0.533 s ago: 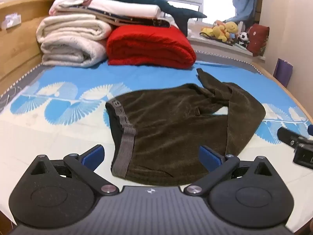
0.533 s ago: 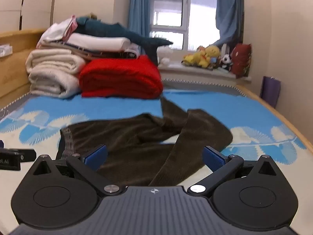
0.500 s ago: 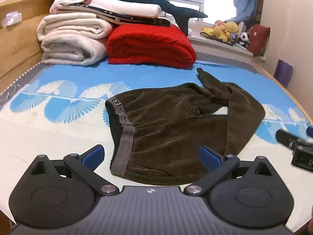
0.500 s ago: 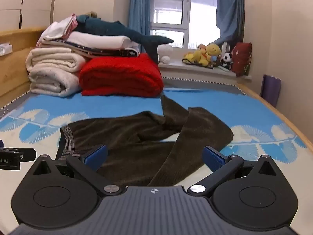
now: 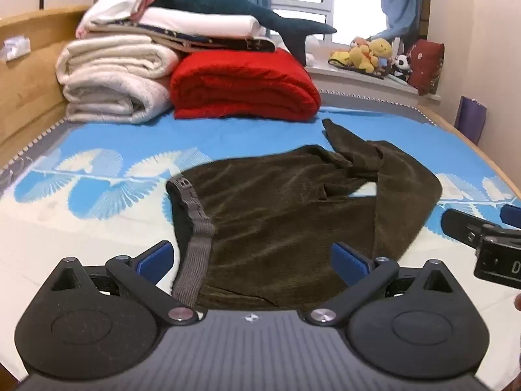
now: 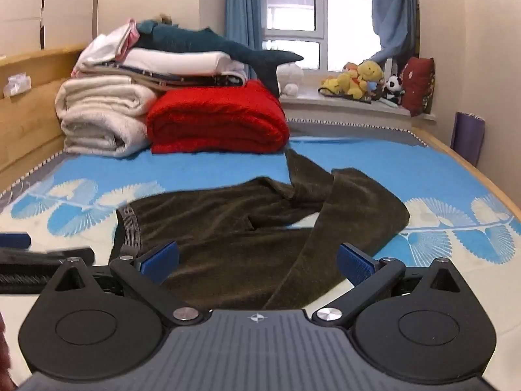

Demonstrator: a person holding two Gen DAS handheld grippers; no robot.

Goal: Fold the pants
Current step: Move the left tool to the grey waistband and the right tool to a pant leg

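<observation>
Blue fan-print bedding (image 5: pixel 107 137) carries your dark olive pants (image 5: pixel 293 215), lying crumpled mid-bed with the grey waistband (image 5: pixel 195 228) toward your left and the legs bunched toward your right. Over the last half second you've edged both tools closer, so the first grasp looks near. Your left gripper (image 5: pixel 252 259) and right gripper (image 6: pixel 259 260) gape fully, holding nothing. Waistband lettering is too small to read. Folded blankets (image 6: pixel 215 120) sit behind.
</observation>
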